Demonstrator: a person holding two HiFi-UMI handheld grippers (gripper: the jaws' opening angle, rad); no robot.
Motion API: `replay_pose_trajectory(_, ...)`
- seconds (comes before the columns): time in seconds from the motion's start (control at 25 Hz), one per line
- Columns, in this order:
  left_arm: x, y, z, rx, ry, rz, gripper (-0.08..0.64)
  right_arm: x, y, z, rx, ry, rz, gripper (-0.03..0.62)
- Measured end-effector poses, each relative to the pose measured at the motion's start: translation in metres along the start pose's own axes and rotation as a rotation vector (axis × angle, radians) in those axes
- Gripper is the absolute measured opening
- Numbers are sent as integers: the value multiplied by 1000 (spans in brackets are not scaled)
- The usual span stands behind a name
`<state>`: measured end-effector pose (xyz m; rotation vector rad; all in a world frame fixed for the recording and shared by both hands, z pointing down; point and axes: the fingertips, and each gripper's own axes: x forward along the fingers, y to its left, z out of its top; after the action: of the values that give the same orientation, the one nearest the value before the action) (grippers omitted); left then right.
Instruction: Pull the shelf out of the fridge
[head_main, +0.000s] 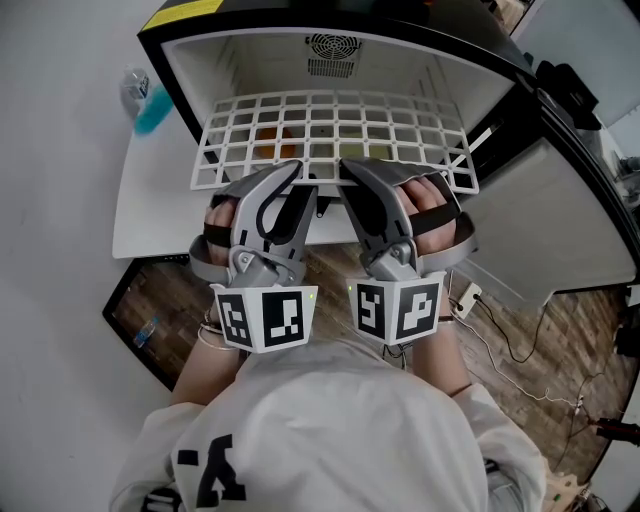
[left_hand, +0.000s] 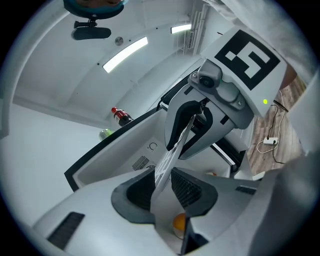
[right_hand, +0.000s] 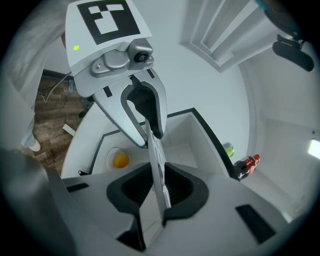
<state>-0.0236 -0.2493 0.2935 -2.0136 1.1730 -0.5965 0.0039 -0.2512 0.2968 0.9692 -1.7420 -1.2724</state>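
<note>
The white wire shelf (head_main: 330, 125) sticks partway out of the open black fridge (head_main: 200, 12), roughly level. Both grippers hold its front edge side by side. My left gripper (head_main: 293, 175) is shut on the shelf left of the middle. In the left gripper view the shelf (left_hand: 170, 155) runs edge-on between the dark pads. My right gripper (head_main: 352, 170) is shut on the edge just to its right. The right gripper view shows the shelf (right_hand: 156, 155) as a thin strip pinched between the pads. Each gripper view also shows the other gripper on the same edge.
The fridge door (head_main: 570, 230) stands open at the right. An orange item (right_hand: 120, 160) lies in the fridge under the shelf. A cola bottle (right_hand: 247, 165) and a green can (right_hand: 228, 149) lie beside the fridge. Cables (head_main: 520, 340) trail across the wooden floor.
</note>
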Motion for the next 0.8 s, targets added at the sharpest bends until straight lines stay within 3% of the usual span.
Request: replay_pose_trajectory(0.8,-23,1,16,-6,-15,53,106,-24,-1,13,-87,-30,-53,60)
